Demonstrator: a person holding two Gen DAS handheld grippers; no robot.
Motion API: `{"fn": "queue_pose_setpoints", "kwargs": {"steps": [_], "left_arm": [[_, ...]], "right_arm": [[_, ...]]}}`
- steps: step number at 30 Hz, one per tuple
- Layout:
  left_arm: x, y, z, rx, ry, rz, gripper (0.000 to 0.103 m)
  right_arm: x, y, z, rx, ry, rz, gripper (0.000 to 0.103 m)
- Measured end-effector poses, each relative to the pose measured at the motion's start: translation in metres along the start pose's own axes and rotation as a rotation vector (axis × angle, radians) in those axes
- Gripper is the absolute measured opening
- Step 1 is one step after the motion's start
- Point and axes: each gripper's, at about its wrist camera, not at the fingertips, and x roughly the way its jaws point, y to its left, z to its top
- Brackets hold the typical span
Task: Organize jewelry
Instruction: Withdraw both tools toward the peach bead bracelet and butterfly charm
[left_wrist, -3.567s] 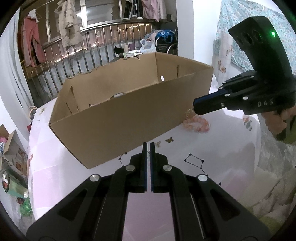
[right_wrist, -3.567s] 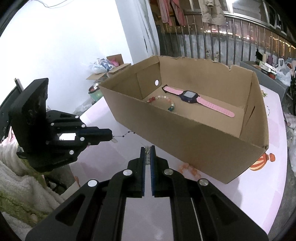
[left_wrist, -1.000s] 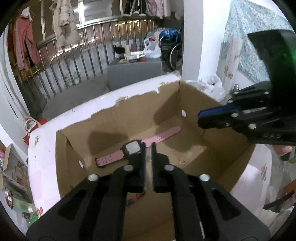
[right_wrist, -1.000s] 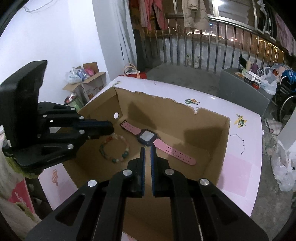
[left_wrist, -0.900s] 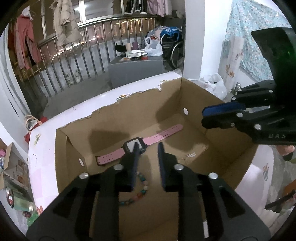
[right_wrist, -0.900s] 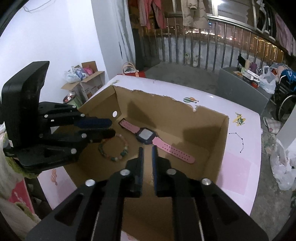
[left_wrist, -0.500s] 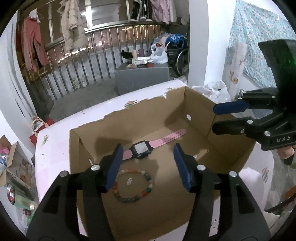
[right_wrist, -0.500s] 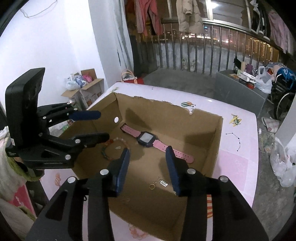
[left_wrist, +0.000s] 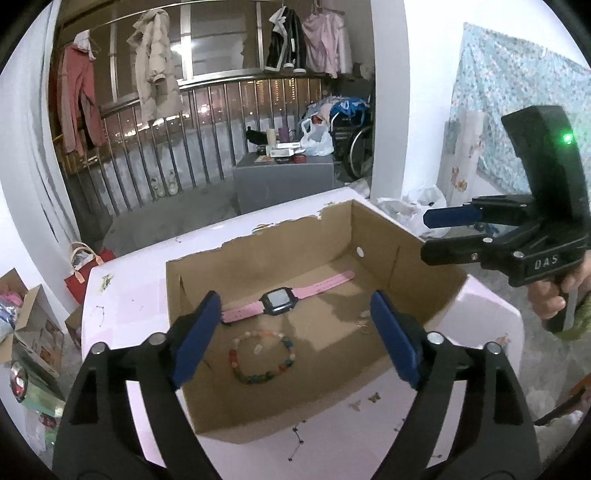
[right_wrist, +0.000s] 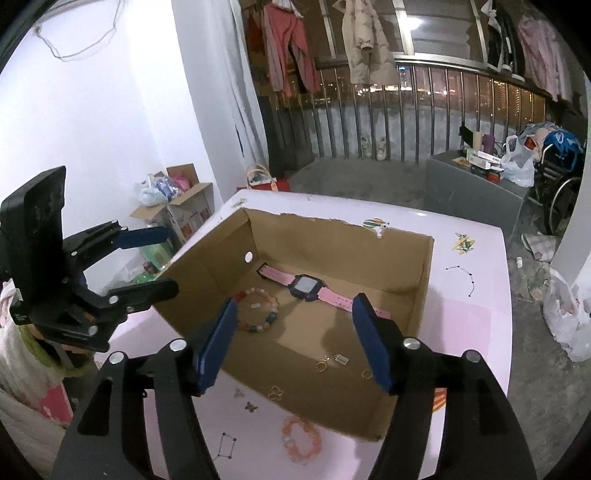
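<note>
Both grippers hang above the open brown cardboard box (left_wrist: 310, 325) on the pale pink worktop (left_wrist: 122, 291), and neither holds anything. The left gripper (left_wrist: 295, 339) has its jaws spreading wide with only air between them; the right gripper (right_wrist: 295, 339) is likewise opening, empty.

Inside the box lie the pink-strapped watch with a dark square face (left_wrist: 279, 301) toward the far side, the multicoloured bead bracelet (left_wrist: 261, 357) nearer, and small gold rings with a tiny tag (right_wrist: 332, 362) on the floor at the right end. A pink bead bracelet (right_wrist: 300, 438) lies outside on the worktop, just beside the box's near wall.

The likely trouble lies with that outside bracelet: it sits close against the cardboard, so a gripper coming down for it could catch the wall and shove the light box, scattering the small rings. The loose beads might also slip out of a shallow pinch. The tiny rings would be easy to overlook or crush under a careless pad.

A second ago both grippers were nearly shut and low over the box floor; now they stand wider and higher, farther back from the box, and the rings and tag lie on the box floor.
</note>
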Motion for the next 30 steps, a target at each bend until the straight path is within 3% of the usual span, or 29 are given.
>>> {"fn": "queue_pose_setpoints", "kwargs": {"steps": [9, 17, 24, 30], "left_arm": [[-0.036, -0.019, -0.022, 0.047, -0.002, -0.028, 0.09], [-0.052, -0.027, -0.052, 0.032, 0.026, -0.039, 0.091], [-0.033, -0.02, -0.08, -0.04, 0.116, -0.041, 0.091], [-0.021, -0.016, -0.094, -0.058, 0.143, -0.016, 0.091]], "right_arm": [[-0.026, 0.016, -0.015, -0.053, -0.024, 0.002, 0.087], [-0.042, 0.028, -0.035, -0.089, -0.041, 0.042, 0.089], [-0.025, 0.035, -0.059, -0.096, 0.022, 0.076, 0.089], [-0.006, 0.044, -0.075, -0.12, 0.08, 0.088, 0.089]]}}
